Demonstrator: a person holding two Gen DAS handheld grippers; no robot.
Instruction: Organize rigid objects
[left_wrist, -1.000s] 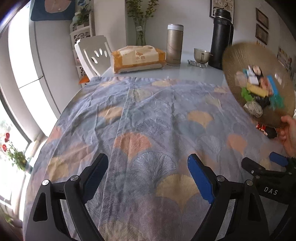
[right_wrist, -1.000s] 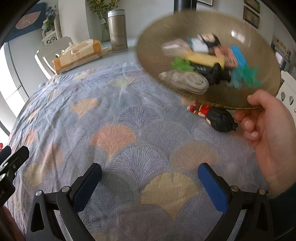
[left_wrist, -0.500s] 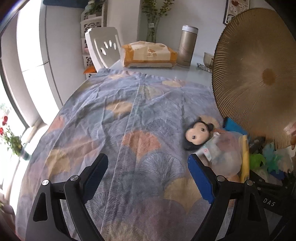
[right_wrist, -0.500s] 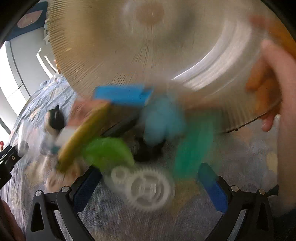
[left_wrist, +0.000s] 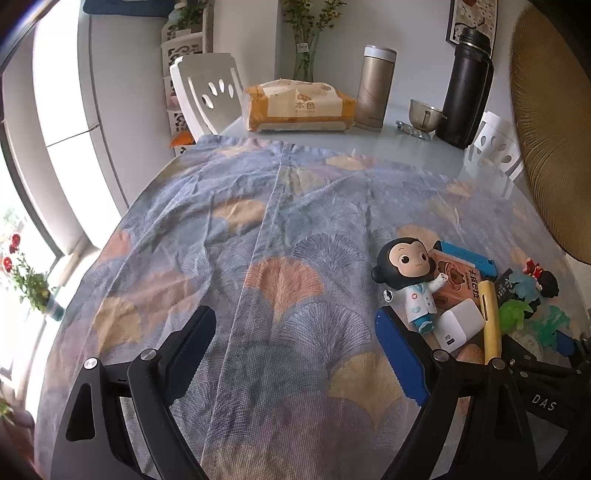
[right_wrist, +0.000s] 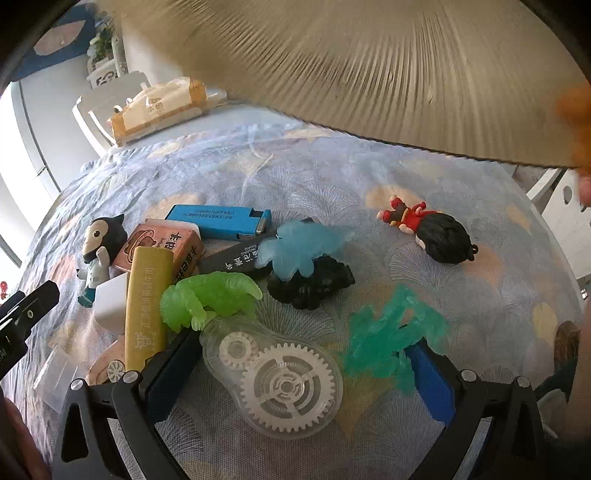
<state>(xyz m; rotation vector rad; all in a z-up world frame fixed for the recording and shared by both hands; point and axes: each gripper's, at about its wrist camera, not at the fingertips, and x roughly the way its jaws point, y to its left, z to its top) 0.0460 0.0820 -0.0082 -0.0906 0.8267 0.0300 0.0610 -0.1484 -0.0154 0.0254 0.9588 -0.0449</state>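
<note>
Patterned tablecloth (left_wrist: 258, 258) below both grippers (left_wrist: 295, 350) (right_wrist: 299, 369), angled down, jaws apart, empty; toys (right_wrist: 221, 295), newly spilled from the plate (right_wrist: 369, 74), lie at two o'clock.

On the cloth: two dolls, one in a white coat (right_wrist: 95, 258) and one in red (right_wrist: 428, 227). Three clear jelly figures: green (right_wrist: 207, 299), blue (right_wrist: 299, 247), teal (right_wrist: 391, 332). One black figure (right_wrist: 314, 282). One blue lighter (right_wrist: 218, 220). One pink box (right_wrist: 162, 247). One yellow bar (right_wrist: 144, 306). One tape roller (right_wrist: 273, 376). One white cube (right_wrist: 110, 302). One ribbed dish (right_wrist: 369, 66) overhead. Behind: two flasks, steel (left_wrist: 375, 88) and black (left_wrist: 467, 88), one tissue pack (left_wrist: 295, 107), one cup (left_wrist: 424, 112).
</note>
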